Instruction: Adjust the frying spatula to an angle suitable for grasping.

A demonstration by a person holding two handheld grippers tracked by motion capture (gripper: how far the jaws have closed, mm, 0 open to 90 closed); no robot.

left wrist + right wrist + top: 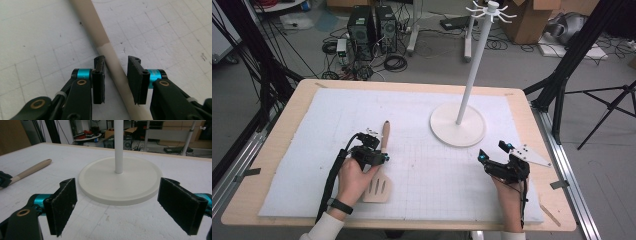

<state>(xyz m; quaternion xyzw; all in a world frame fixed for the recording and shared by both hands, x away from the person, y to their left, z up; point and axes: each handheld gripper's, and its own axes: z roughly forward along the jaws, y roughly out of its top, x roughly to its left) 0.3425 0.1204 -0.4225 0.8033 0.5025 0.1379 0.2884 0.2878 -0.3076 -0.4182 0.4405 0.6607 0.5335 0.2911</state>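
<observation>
At lower left of the high view, I am straddling the spatula [381,165] handle with my left claw [115,75], jaws spread, not yet pinching, ready for lifting. My right claw [117,206] is waiting, spread wide, facing the stand [119,178] on the desk [282,125].

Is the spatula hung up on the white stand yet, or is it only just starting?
Only starting. The spatula lies flat on the mat. The left gripper has its jaws around the handle, not yet closed. The right gripper waits open near the stand. If hanging is the goal, lifting and hanging remain.
</observation>
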